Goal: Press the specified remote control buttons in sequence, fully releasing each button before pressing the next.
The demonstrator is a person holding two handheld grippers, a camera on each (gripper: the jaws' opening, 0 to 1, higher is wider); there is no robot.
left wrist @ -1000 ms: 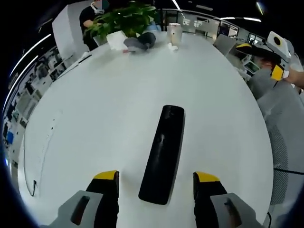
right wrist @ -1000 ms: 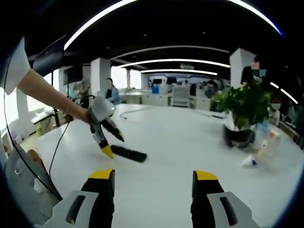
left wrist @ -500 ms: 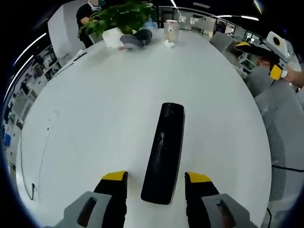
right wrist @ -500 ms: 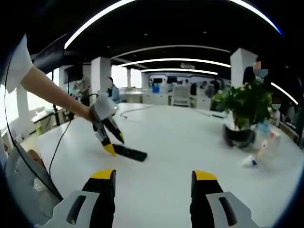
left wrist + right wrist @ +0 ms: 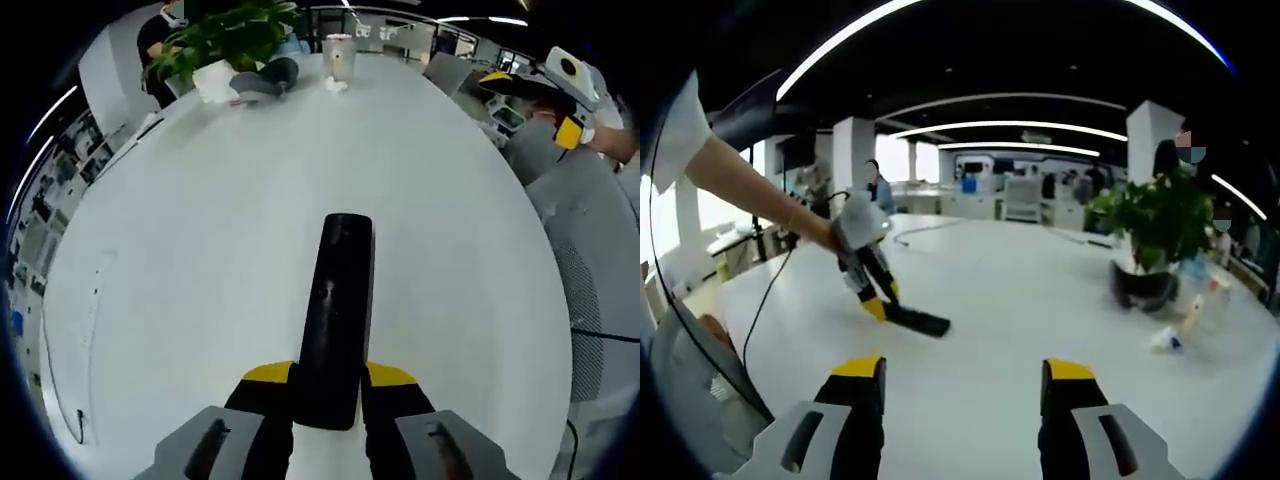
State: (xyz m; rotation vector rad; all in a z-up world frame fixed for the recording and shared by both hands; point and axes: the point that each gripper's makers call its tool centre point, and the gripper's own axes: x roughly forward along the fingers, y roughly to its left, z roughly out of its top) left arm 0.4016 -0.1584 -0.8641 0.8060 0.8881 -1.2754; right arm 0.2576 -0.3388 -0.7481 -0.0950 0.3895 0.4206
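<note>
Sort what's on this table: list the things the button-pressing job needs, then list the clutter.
Job:
- remote control, black, lying on the white table
- left gripper, jaws closed on the remote's near end
- right gripper, open, held off

Clutter:
- potted plant
- cup
- cable

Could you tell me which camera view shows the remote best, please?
The left gripper view: the remote lies lengthwise, large, its near end clamped in the left gripper. In the right gripper view it is small, distant and partly hidden.
</note>
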